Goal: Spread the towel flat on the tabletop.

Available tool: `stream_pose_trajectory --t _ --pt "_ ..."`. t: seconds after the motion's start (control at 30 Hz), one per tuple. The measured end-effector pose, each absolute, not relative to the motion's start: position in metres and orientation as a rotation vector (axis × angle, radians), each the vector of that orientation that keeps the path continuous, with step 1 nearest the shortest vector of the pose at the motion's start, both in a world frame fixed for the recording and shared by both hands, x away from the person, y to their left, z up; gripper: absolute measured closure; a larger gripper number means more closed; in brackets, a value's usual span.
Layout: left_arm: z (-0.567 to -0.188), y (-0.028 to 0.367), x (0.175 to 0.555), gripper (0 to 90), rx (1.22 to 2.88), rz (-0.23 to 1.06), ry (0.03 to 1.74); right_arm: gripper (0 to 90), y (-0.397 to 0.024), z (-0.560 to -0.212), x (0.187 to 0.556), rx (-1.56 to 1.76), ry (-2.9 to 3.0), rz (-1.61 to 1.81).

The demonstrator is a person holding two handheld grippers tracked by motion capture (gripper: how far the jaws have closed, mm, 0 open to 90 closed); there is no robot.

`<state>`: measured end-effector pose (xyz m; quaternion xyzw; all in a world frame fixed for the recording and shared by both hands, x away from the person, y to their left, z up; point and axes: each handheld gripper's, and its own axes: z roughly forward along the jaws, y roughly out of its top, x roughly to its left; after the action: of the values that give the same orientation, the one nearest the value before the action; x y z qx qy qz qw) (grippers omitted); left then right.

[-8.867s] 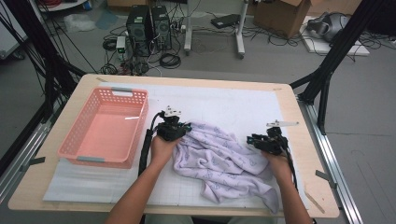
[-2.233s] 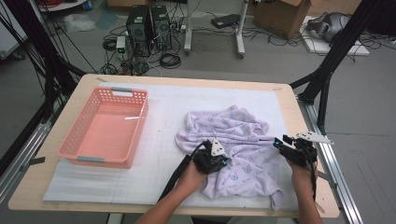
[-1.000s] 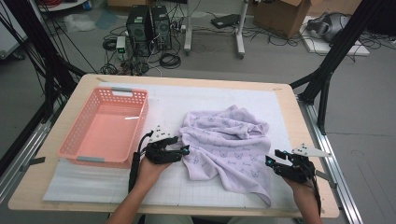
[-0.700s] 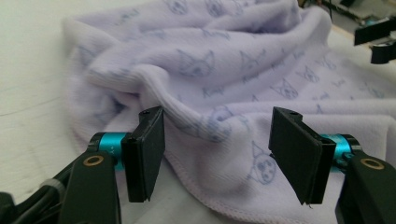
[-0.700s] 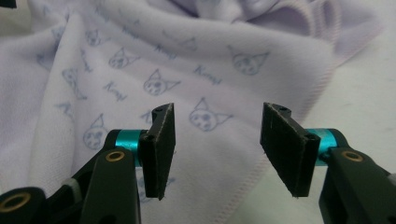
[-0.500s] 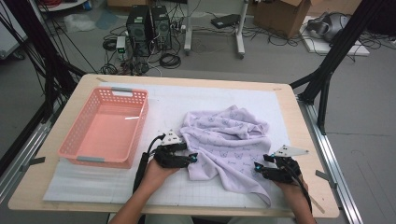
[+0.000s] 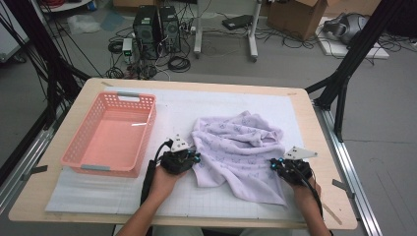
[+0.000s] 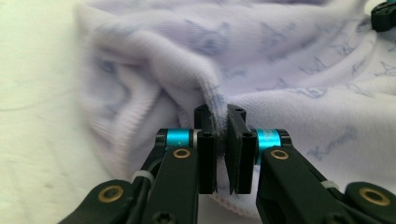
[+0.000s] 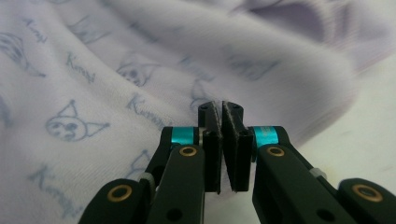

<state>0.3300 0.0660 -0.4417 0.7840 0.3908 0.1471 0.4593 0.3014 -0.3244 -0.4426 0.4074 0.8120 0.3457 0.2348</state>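
A pale lilac towel (image 7: pixel 238 147) with small printed cartoon faces lies crumpled on the white mat, right of the middle. My left gripper (image 7: pixel 193 158) sits at the towel's left edge; its jaws have just closed and pinch a fold of the towel (image 8: pixel 219 70) between them (image 8: pixel 219 122). At the towel's right edge my right gripper (image 7: pixel 273 165) has also just closed, and a thin hem of the towel (image 9: pixel 140 84) is clamped between its jaws (image 9: pixel 221 115). Both hands rest low over the table.
An empty pink plastic basket (image 7: pixel 78 147) stands on the mat to the left. The white gridded mat (image 7: pixel 196 105) covers most of the wooden table (image 7: pixel 314 142). Beyond the far edge are computer towers, cables and black frame legs on the floor.
Both grippers have closed on the towel's edges. The right hand has slid a little leftward and down onto the right edge; the left hand has stayed nearly still.
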Motion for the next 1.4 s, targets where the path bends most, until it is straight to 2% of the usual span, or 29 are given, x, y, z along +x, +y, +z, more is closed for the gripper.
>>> stream_pose_trajectory --t 0.13,0.27,0.33,0.4,0.53,0.63,0.9,1.2,1.27,1.33,1.37,1.4 --pt "-0.445 0.067 0.352 83.6 1.861 0.406 1.012 86.7 -0.332 -0.441 0.325 1.200 2.097 0.965" --pt "-0.449 0.058 0.368 82.5 1.875 0.414 1.035 86.7 -0.334 -0.439 0.340 1.232 2.004 0.902" --pt "-0.447 0.060 0.367 75.7 1.854 0.463 1.051 86.5 -0.335 -0.439 0.344 1.269 1.969 0.877" --pt "-0.443 0.067 0.365 55.9 1.830 0.410 1.080 83.8 -0.340 -0.438 0.343 1.309 1.958 0.918" --pt "-0.432 0.076 0.348 45.8 1.831 0.400 1.018 69.8 -0.349 -0.427 0.323 1.310 1.906 1.050" --pt "-0.428 0.082 0.331 46.4 1.828 0.404 0.972 64.1 -0.360 -0.417 0.303 1.296 1.885 1.124" --pt "-0.441 0.091 0.300 48.7 1.826 0.310 0.953 59.9 -0.382 -0.415 0.264 1.328 1.912 1.171" --pt "-0.450 0.068 0.305 47.5 1.936 0.264 1.018 52.2 -0.371 -0.435 0.254 1.369 2.091 1.066" --pt "-0.452 0.061 0.302 47.5 1.974 0.320 1.022 51.5 -0.371 -0.439 0.255 1.386 2.114 1.077" --pt "-0.451 0.058 0.300 52.6 2.004 0.388 1.022 51.4 -0.368 -0.443 0.256 1.362 2.147 1.050" --pt "-0.451 0.059 0.299 62.4 2.021 0.421 1.010 51.4 -0.365 -0.445 0.257 1.360 2.166 1.030" --pt "-0.450 0.062 0.300 73.5 2.010 0.368 1.012 50.9 -0.363 -0.447 0.259 1.362 2.187 1.003"
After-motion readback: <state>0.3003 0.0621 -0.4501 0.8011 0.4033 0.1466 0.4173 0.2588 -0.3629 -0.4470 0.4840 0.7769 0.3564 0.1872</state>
